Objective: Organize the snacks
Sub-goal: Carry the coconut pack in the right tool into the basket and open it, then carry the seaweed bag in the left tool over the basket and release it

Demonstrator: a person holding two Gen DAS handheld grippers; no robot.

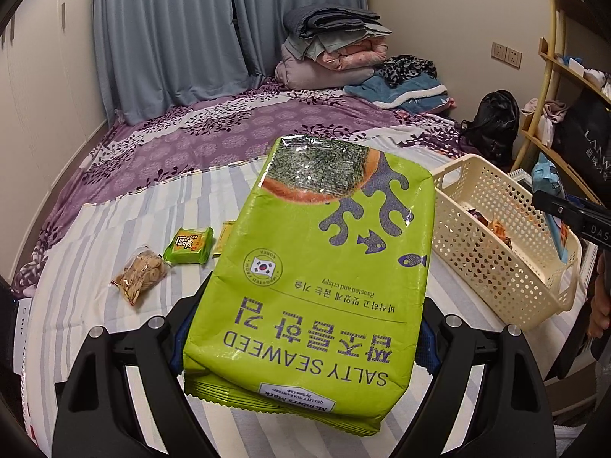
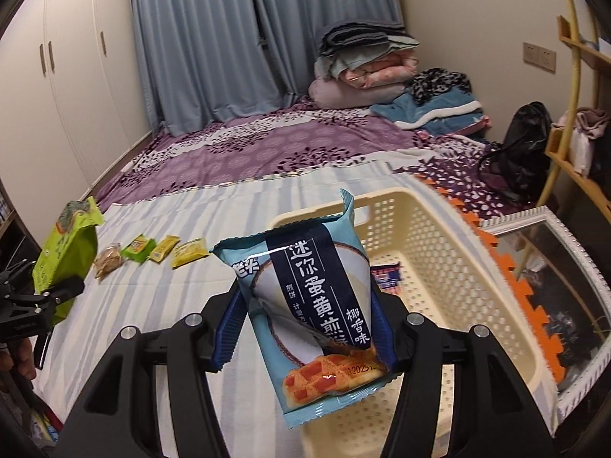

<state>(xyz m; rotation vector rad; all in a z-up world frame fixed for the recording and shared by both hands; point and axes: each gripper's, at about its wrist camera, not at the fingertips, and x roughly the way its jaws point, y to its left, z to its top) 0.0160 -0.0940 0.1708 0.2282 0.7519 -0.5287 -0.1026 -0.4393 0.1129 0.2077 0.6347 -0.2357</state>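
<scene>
While left gripper [image 1: 301, 347] clamps seaweed bag [image 1: 317, 267], right gripper [image 2: 305, 328] pinches blue pkt [image 2: 317, 305].

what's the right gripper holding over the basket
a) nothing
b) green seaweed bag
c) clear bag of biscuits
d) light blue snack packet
d, the right gripper is clamped on the light blue snack packet, held above the cream basket.

Dim, warm indoor light; strong fisheye bending.
Glare streaks the seaweed bag [image 1: 317, 267] and the blue snack packet [image 2: 317, 305]; corners fall black, curtains [image 1: 168, 34] and walls curve, distant bedding looks soft.
</scene>
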